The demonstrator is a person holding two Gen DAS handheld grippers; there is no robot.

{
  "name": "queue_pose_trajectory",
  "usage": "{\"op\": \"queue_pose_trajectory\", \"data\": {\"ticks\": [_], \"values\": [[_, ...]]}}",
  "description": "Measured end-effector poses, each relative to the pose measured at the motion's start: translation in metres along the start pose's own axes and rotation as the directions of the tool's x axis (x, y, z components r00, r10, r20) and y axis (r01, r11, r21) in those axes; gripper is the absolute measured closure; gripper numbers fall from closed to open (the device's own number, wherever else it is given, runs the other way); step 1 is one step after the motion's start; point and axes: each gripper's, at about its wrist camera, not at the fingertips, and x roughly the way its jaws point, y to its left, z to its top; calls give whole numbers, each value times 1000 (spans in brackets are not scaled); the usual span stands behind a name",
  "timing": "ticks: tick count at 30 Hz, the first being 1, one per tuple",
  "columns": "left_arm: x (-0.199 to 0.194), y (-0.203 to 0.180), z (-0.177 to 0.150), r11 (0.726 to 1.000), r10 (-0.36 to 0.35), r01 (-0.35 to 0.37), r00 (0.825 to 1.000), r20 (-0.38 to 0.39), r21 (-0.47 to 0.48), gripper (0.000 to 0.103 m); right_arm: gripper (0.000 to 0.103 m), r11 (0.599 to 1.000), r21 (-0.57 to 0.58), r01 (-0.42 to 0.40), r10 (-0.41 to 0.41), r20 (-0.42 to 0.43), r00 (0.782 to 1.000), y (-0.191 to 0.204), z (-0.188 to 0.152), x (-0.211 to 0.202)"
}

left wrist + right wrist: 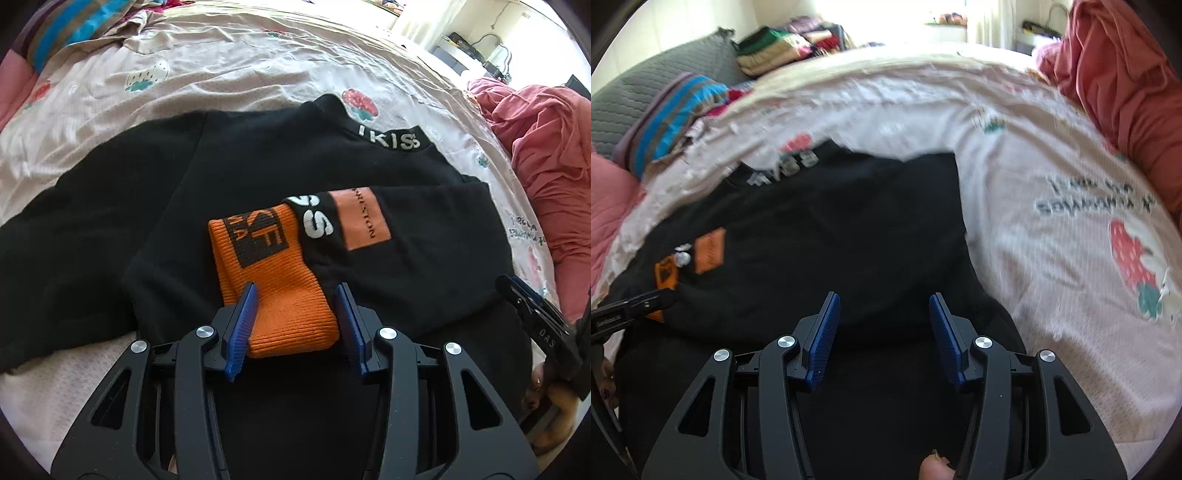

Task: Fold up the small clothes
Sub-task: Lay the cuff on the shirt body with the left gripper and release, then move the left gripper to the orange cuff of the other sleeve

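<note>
A black sweatshirt (258, 166) lies flat on a bed, one sleeve folded across its body. That sleeve ends in an orange ribbed cuff (288, 317) next to an orange patch (364, 218). My left gripper (297, 293) stands open, its blue pads either side of the cuff with a small gap on the right. In the right wrist view the right gripper (884, 301) is open just above the sweatshirt's (831, 221) black fabric, with nothing pinched. The orange cuff (665, 275) shows at far left there. The right gripper's body (535, 314) appears at the left view's right edge.
The bed sheet (1052, 166) is pale with strawberry prints. A pink-red blanket (546, 147) is heaped at the right, a blue-striped cloth (62, 33) and a grey pillow (646, 92) at the far left, and folded clothes (783, 44) are stacked beyond.
</note>
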Motion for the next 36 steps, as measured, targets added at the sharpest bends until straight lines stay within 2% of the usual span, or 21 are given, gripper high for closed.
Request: {"op": "queue_pose_trajectory", "data": {"ticks": [4, 6, 8, 10, 12, 15, 17, 20, 26, 36], "values": [[-11, 4, -2, 999, -37, 37, 999, 26, -20, 63, 53, 999, 24, -23, 23, 5, 1000, -4, -5, 0], [-18, 6, -3, 999, -35, 36, 999, 39, -27, 61, 42, 997, 40, -64, 63, 31, 998, -3, -6, -8], [-28, 9, -4, 999, -32, 34, 998, 59, -39, 48, 39, 996, 38, -85, 83, 51, 995, -1, -7, -15], [-38, 11, -4, 999, -22, 26, 996, 89, -47, 42, 33, 996, 15, -88, 87, 74, 993, 5, -8, -22], [-46, 13, -3, 999, -8, 14, 994, 113, -50, 35, 22, 996, -8, -85, 85, 95, 992, 12, -9, -29], [-58, 18, -5, 998, 17, -8, 989, 147, -64, 23, 10, 996, -27, -85, 88, 123, 988, 21, -8, -39], [-66, 25, -7, 996, 45, -31, 985, 165, -86, 9, 8, 995, -42, -95, 100, 140, 985, 27, -7, -44], [-73, 36, -9, 990, 92, -71, 980, 178, -119, 9, 6, 992, -67, -106, 116, 158, 981, 38, -5, -51], [-84, 57, -11, 980, 116, -83, 976, 185, -180, 9, 5, 986, -110, -124, 142, 174, 974, 58, -3, -60], [-113, 92, -28, 960, 179, -118, 955, 235, -252, 9, 5, 970, -195, -146, 184, 191, 964, 96, -4, -76]]}}
